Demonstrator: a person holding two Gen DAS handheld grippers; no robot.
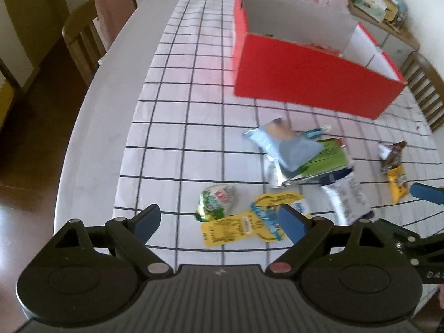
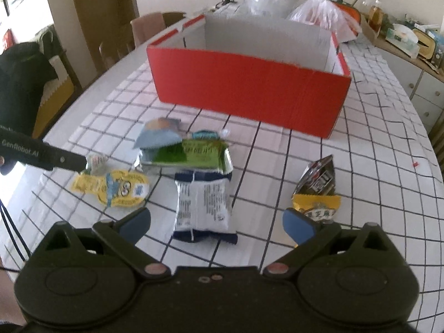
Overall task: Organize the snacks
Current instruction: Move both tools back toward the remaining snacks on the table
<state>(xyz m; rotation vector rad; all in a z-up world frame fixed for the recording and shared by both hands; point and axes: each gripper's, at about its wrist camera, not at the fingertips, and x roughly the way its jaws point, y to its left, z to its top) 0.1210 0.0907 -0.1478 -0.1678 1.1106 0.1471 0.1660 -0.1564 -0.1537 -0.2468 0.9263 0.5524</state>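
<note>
Several snack packets lie on the checked tablecloth in front of an open red box [image 1: 310,77] [image 2: 249,88]. My left gripper [image 1: 219,222] is open and empty, just above a yellow packet [image 1: 244,226] [image 2: 116,186] and a green-and-white packet [image 1: 217,201]. My right gripper [image 2: 216,224] is open and empty over a white-and-navy packet [image 2: 204,205] [image 1: 347,197]. Behind it lie a green packet [image 2: 191,152] [image 1: 324,158] and a pale blue packet [image 2: 158,136] [image 1: 285,144]. A yellow-and-brown packet [image 2: 317,188] [image 1: 394,172] lies to the right.
Plastic bags [image 2: 319,11] stand behind the box. Wooden chairs [image 1: 91,27] line the table's left side, another [image 1: 427,91] its right. A cluttered sideboard [image 2: 410,41] runs along the far right wall. The table edge [image 1: 91,127] curves close on the left.
</note>
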